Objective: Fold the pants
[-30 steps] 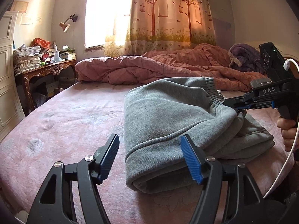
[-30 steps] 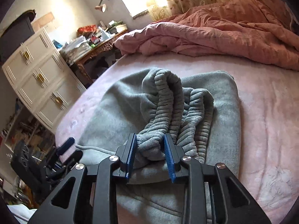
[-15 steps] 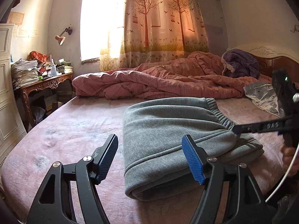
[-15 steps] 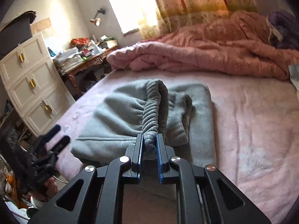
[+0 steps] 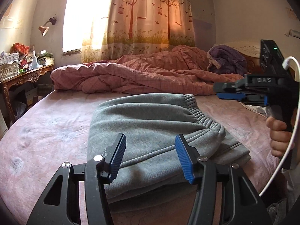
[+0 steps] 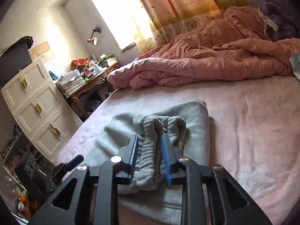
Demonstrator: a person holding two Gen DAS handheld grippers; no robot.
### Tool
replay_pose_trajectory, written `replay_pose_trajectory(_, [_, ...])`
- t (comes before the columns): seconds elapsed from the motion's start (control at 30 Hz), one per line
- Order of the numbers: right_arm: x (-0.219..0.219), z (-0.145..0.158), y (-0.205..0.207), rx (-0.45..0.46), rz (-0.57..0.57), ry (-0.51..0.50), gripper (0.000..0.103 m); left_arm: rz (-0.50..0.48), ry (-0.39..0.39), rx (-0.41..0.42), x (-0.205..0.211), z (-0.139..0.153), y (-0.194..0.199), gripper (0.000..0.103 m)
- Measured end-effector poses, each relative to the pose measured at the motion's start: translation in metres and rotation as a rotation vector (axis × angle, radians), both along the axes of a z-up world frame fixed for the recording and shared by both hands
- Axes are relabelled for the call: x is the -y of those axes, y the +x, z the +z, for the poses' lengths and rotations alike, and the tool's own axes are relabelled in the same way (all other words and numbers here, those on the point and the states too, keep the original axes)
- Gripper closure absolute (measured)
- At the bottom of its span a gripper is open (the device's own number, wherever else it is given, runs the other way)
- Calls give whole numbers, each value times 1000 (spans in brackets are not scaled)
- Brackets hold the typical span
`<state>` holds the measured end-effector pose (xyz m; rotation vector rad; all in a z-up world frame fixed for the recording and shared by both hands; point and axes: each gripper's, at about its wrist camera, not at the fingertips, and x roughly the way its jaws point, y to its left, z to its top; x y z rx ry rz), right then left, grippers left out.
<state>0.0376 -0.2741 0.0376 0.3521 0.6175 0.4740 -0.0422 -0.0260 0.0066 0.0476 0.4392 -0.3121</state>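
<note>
While its jaws are opening, the right gripper (image 6: 148, 157) is straddling the folded grey fleece pants' (image 6: 189, 120) ribbed waistband; the left gripper (image 5: 150, 157) is closing emptily above them

1. A bright window (image 5: 78, 24) floods the room with light; beside it hangs a curtain (image 5: 148, 16) printed with trees and birdcages.
2. A small lamp (image 5: 44, 30) is fixed to the pale wall.
3. A carved wooden desk (image 5: 24, 76) carries stacks of paper (image 5: 8, 65) and clutter.
4. A cream cabinet (image 6: 35, 108) with gold handles stands next to the desk.
5. The bed (image 5: 46, 123) has a pink sheet, with a rumpled pink quilt (image 5: 142, 75) and a purple blanket (image 5: 227, 60) near the headboard (image 5: 245, 48).
</note>
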Motion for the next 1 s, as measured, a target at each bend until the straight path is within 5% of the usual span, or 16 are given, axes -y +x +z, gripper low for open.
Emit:
replay_pose_trajectory(0.37, [-28,-31,72,-165,131,58,67,-197,-79,-167,46,-5,41,92])
replay_pose_trajectory(0.43, [-28,-34,78,-170,135,83,67,-209,-74,-191,52,-13,44,93])
replay_pose_trajectory(0.6, [-16,-51,95,-182,-28,110,89,-205,-77,-199,55,-17,40,94])
replay_pose_trajectory(0.8, [-10,-38,79,-130,30,159,88,-196,-31,-157,59,-20,32,94])
replay_pose_trajectory(0.9, [-11,-33,75,-144,112,144,69,-195,-44,-158,58,-20,33,94])
replay_pose_trajectory(1.0, [-15,-40,77,-190,171,115,69,-194,-48,-159,57,-19,34,94])
